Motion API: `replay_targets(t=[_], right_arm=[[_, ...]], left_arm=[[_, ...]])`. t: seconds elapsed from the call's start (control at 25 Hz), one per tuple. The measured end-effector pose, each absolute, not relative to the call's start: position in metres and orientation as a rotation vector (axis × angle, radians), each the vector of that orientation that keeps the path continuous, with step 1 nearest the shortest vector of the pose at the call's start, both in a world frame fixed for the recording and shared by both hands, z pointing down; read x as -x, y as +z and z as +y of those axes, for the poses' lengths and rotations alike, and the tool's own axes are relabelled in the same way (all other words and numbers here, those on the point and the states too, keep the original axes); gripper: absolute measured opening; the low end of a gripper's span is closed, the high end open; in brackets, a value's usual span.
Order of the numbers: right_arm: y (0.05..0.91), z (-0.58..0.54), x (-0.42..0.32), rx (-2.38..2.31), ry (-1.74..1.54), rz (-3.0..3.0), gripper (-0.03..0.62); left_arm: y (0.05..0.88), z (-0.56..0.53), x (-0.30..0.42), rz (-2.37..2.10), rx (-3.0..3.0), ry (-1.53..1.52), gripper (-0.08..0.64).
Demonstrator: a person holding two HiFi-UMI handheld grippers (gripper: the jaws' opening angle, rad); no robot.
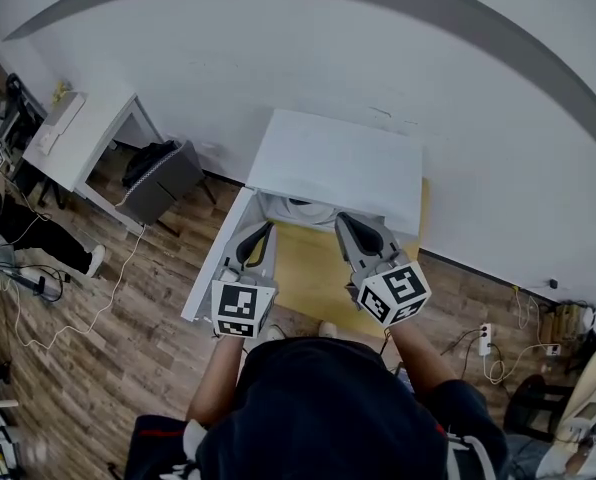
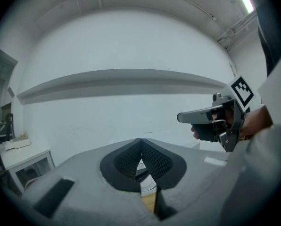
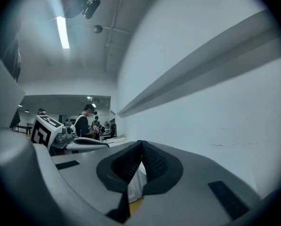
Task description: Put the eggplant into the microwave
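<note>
Both the left tool [image 1: 263, 230] and the right tool [image 1: 346, 223] have their jaws pressed together on nothing, held in front of the white microwave [image 1: 338, 163]. What looks like its door [image 1: 218, 258] stands open. No eggplant shows on the yellow tabletop [image 1: 313, 278] or elsewhere, so I can't tell whether it's inside.
</note>
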State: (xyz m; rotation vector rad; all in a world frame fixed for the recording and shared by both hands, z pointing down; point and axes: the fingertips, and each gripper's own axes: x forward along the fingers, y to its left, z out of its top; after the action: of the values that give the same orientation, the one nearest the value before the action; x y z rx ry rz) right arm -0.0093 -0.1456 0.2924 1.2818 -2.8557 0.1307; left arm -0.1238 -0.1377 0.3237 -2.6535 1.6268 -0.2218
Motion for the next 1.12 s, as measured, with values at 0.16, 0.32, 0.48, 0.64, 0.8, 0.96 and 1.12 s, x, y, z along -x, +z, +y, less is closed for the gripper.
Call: replay_targets(t=[0.16,0.32,0.48,0.64,0.8,0.96,1.12], right_arm=[[0.2917,-0.1471,0.0111,-1.288,0.131,-2.855,0.011],[0.2941,-0.1475,0.0126,-1.295,0.141,-2.856,0.011],[0.2945,-0.1458,0.0143,-1.291,0.103,-2.853,0.011],[0.2933,-0.1444,0.0161,-1.282,0.085,-2.858,0.011],[0.2961,-0.1464,0.0128,-1.288,0.097,-2.853,0.011],[0.2997,-0.1491,0.0116,-1.292,0.105,-2.846,0.012],[0.2991,-0.1471,0.0094,-1.288,0.097,-2.849,0.011]], left_arm=[[0.3194,-0.1385,0.1267,1.629,2.644,-0.22,0.014],[0.319,-0.1377,0.1281,1.636,2.641,-0.216,0.014],[0.3194,-0.1369,0.1278,1.644,2.636,-0.216,0.014],[0.3198,-0.135,0.1278,1.65,2.633,-0.217,0.014],[0.3189,-0.135,0.126,1.654,2.626,-0.216,0.014],[0.3187,-0.1354,0.1264,1.659,2.623,-0.214,0.014],[0.3186,-0.1327,0.125,1.659,2.621,-0.215,0.014]])
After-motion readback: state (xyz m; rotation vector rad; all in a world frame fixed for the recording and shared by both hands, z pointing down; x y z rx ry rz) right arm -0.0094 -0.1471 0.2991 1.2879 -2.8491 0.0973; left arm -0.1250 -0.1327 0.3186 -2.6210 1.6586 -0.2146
